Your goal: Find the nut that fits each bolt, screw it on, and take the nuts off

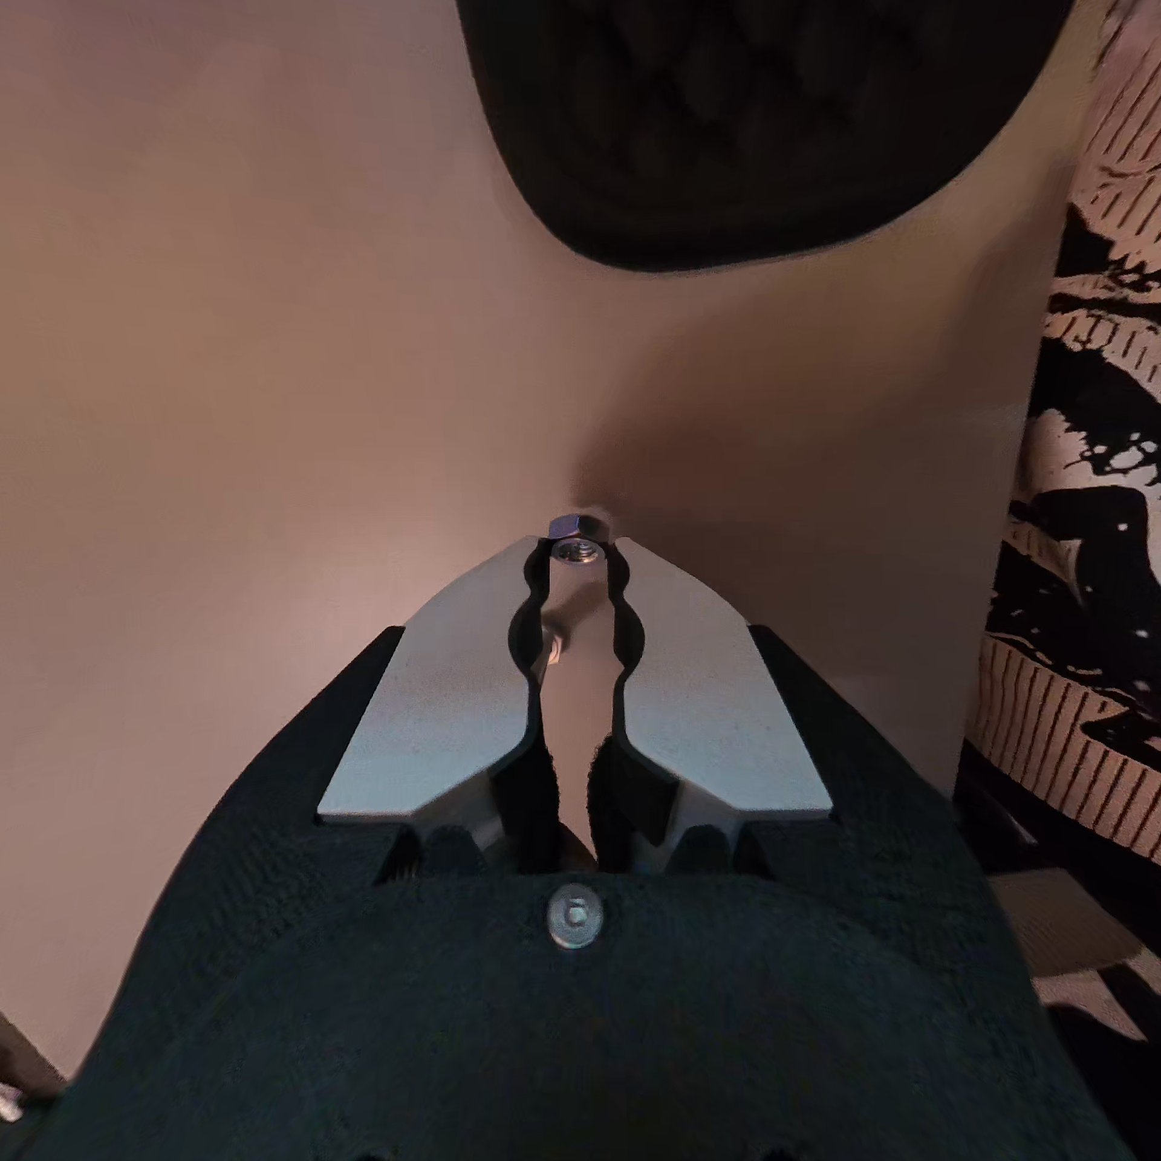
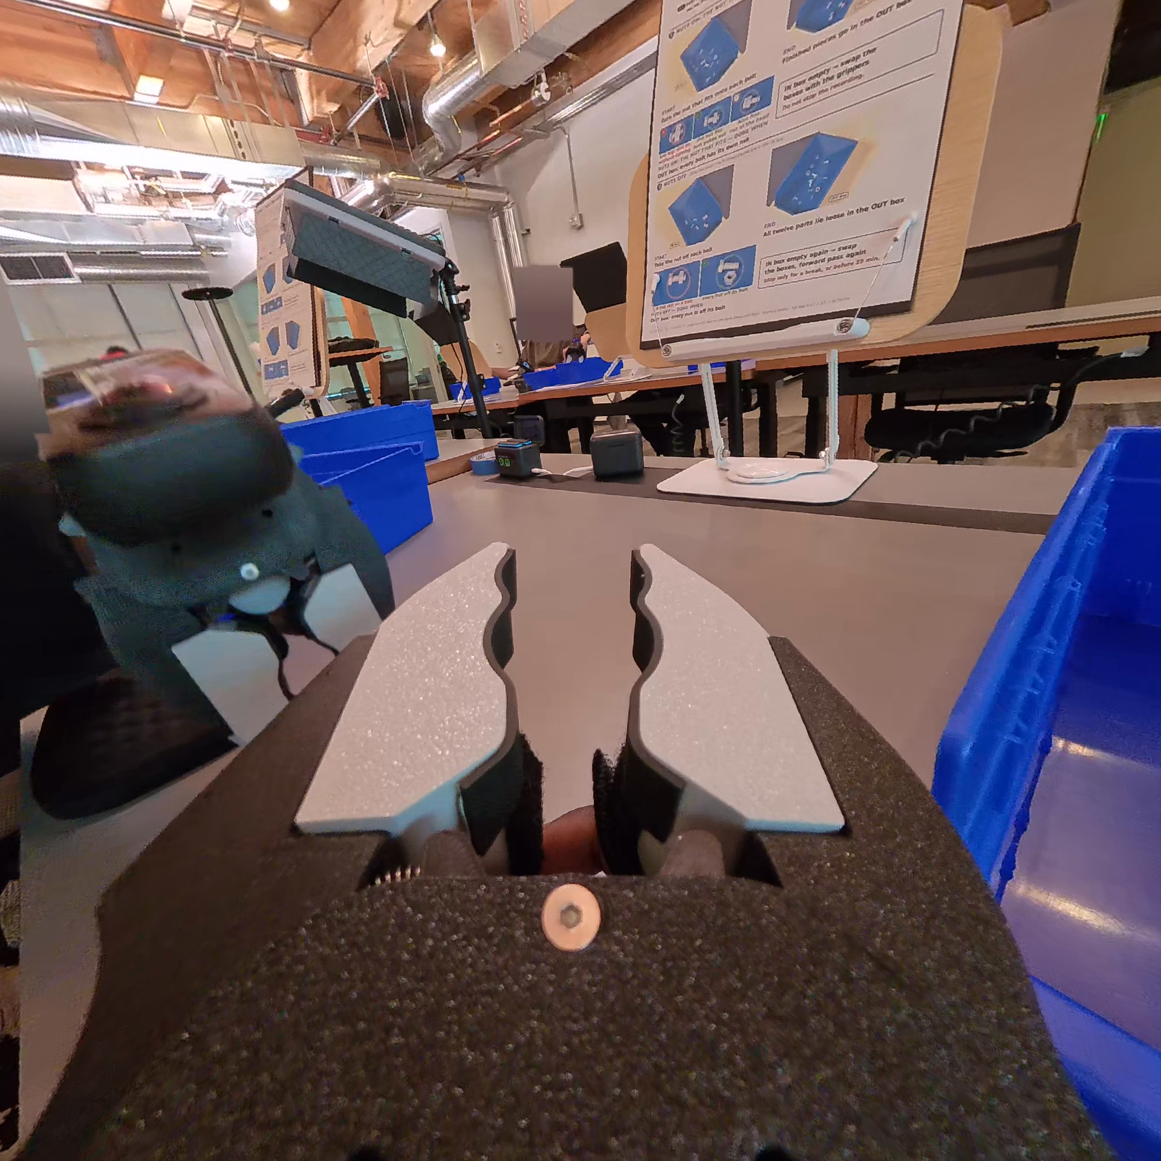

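At left claw (image 1: 577, 548) tips: silver hex nut (image 1: 577, 545); threaded bore

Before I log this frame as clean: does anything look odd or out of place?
Nothing looks wrong. The left claw grips a silver nut at its tips; the right claw is open and empty above the table.

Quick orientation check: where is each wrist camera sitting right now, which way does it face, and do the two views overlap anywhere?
Left wrist view: rides the left gripper, facing a plain tan surface; fingertips pinch a silver nut.
Right wrist view: rides the right gripper, facing across the grey table toward an instruction board; jaws open, blue bin beside.
Shared: only the left gripper.
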The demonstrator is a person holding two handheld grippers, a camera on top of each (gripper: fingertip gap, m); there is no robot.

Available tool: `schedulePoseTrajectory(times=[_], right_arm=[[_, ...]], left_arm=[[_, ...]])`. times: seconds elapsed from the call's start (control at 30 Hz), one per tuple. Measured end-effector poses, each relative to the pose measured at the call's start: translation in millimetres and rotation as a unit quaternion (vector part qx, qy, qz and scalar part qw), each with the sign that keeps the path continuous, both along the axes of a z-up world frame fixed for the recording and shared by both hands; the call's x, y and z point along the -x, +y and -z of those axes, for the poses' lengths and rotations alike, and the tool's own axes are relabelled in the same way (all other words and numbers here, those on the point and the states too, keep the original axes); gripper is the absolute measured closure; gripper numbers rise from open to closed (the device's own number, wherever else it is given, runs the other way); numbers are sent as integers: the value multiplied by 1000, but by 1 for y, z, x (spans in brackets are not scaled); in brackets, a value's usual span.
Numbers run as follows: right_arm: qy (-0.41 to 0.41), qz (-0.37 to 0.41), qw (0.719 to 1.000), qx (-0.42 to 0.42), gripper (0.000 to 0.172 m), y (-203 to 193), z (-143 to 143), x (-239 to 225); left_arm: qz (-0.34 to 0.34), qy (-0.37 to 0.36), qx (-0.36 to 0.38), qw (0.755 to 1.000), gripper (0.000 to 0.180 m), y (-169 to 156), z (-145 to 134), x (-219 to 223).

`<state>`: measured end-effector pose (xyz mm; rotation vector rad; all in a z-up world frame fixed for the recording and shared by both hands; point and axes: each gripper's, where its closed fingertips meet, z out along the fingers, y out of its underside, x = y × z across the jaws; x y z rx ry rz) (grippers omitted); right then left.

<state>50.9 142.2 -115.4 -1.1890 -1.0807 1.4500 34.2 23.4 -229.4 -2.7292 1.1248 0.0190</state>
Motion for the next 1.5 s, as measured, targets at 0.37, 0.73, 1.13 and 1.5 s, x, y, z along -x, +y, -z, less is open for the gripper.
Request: schedulePoseTrajectory(times=[0.37,0.73,1.13,1.5], right_arm=[[3,0,1000,6,137,1,0,0],[-8,-6,1000,0,136,-2,2,2],[-138,-154,973,-103,132,-70,30,24],[-326,-252,895,-172,143,-141,91,62]], left_arm=[[-2,15,12,1000,162,1,14,1],[-77,-247,-261,930,148,18,-63,-4],[-153,-408,-583,686,107,-41,-126,61],[-142,-411,-560,705,106,-44,-118,57]])
